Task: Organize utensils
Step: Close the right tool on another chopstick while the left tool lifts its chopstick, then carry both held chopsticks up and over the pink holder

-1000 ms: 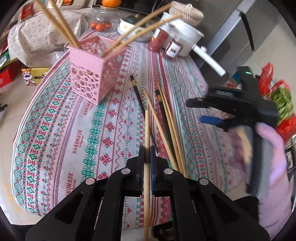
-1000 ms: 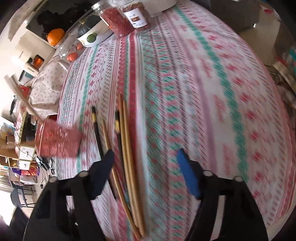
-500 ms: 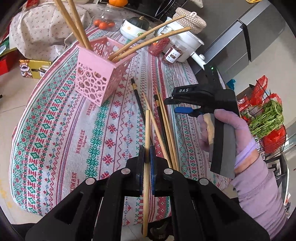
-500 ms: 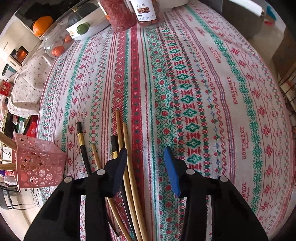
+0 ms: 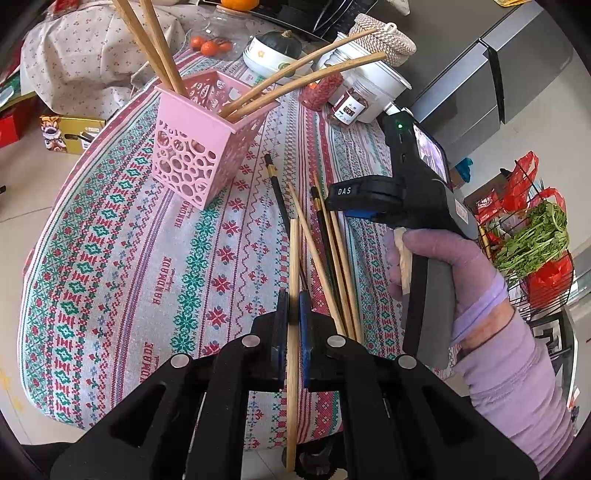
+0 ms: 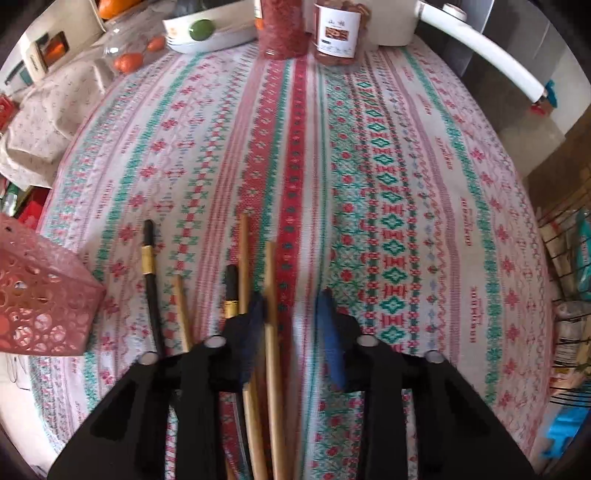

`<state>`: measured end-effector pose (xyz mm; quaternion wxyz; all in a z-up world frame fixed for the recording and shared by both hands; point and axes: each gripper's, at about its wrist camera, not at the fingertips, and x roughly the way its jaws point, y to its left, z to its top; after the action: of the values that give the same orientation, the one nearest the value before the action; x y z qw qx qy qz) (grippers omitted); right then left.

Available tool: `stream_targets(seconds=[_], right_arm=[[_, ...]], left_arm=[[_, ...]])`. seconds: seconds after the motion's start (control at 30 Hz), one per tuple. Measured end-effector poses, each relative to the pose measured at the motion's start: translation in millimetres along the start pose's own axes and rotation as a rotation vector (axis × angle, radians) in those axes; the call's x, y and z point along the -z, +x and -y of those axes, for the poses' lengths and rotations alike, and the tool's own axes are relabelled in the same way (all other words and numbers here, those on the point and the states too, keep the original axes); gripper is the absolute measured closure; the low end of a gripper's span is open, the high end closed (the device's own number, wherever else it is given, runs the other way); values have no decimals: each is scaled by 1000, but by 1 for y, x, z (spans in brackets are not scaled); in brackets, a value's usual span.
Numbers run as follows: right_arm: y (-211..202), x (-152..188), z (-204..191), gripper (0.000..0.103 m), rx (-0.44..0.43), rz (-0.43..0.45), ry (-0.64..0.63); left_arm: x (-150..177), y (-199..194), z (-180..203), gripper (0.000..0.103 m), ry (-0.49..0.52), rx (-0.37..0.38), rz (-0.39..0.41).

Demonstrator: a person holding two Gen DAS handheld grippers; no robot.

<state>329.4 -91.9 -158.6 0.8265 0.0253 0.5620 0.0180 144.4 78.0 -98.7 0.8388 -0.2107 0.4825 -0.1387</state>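
Right tongs (image 6: 291, 321) now lower, closing around pale chopstick (image 6: 272, 332); left tongs (image 5: 291, 325) clamping bamboo chopstick (image 5: 293, 266).

Patterned tablecloth (image 6: 388, 155) under loose chopsticks (image 6: 271, 295), pink basket (image 5: 199, 147), jars (image 6: 334, 29).

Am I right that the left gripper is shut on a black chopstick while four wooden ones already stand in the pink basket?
Not quite: the left gripper is shut on a wooden chopstick, not a black one, as the left wrist view shows. Four wooden ones do stand in the pink basket.
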Motion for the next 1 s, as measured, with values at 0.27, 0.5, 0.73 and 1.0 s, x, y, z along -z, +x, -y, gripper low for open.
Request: stream_targets(seconds=[0.27,0.5,0.73,1.0], right_arm=[[-7,17,49,97,-198,24,137],[-55,56,92,97,-340,186,207],[-128,91,106,97,-432,350,195],[-178,129,111,97,-484,430,156]], left_arm=[[-1,-8,-6,98,-9,-11,28],[1,-17,-6,98,-8,-38,95],[0,-45,-5,98,-30,-43,200],[8,-81,2,98,-21,-89,280]])
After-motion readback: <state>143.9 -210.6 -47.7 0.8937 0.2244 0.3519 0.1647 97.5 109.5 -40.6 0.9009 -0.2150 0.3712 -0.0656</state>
